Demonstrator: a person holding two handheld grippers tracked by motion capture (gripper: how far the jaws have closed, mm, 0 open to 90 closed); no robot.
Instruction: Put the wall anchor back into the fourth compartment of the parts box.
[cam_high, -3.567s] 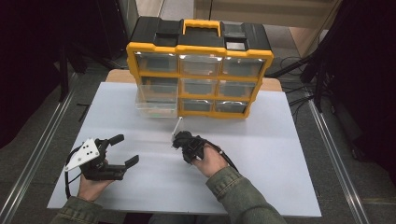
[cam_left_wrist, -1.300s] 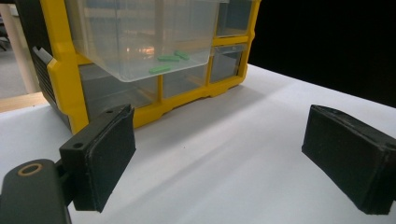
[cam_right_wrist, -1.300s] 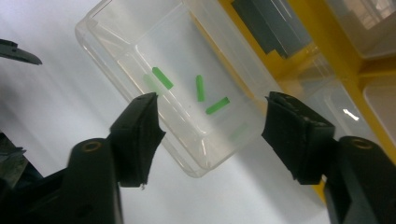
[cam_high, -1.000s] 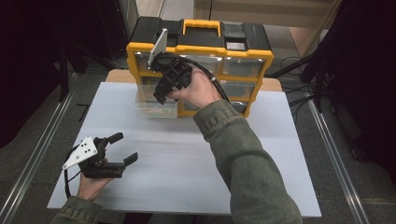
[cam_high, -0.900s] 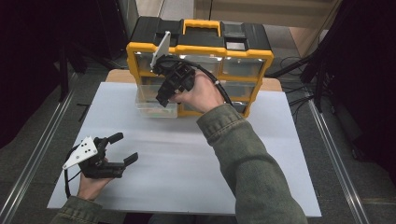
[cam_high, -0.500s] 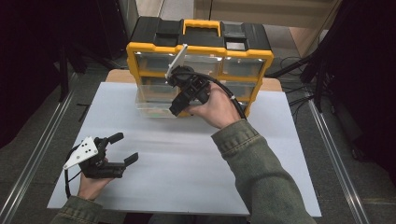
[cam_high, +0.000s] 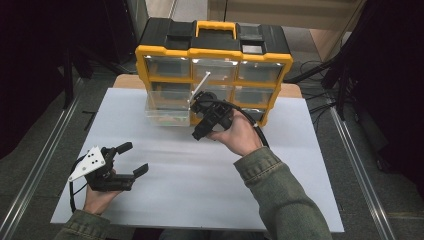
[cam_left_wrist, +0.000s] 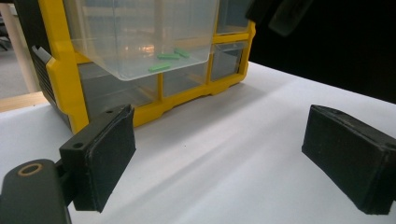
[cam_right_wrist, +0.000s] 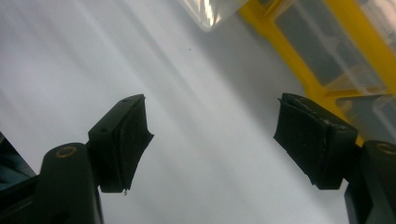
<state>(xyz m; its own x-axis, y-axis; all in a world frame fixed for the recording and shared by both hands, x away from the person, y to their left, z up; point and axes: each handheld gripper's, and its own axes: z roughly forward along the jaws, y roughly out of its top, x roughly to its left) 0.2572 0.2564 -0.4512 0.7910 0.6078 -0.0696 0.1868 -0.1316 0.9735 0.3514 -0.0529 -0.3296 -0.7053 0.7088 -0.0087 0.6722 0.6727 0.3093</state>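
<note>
A yellow and black drawer organizer (cam_high: 215, 55) stands at the back of the white table (cam_high: 200, 185). One clear drawer (cam_high: 167, 107) in its left column is pulled out, and a few green pieces (cam_left_wrist: 168, 58) lie in it. My right gripper (cam_high: 199, 122) hangs just in front of the organizer, right of that drawer and low over the table. Its jaws are open with nothing between them, and the right gripper view (cam_right_wrist: 215, 140) looks down on bare table. My left gripper (cam_high: 134, 158) rests open and empty at the front left, facing the organizer (cam_left_wrist: 60, 70).
The organizer's other drawers (cam_high: 250, 95) are closed. Metal rails (cam_high: 45, 160) run along both sides of the table, with dark surroundings and cables (cam_high: 320, 105) on the floor at the right. Bare white tabletop lies between the two grippers.
The right hand has come down from the organizer's upper left drawers, toward the person and to the right, to just above the table. The left gripper has stayed still.
</note>
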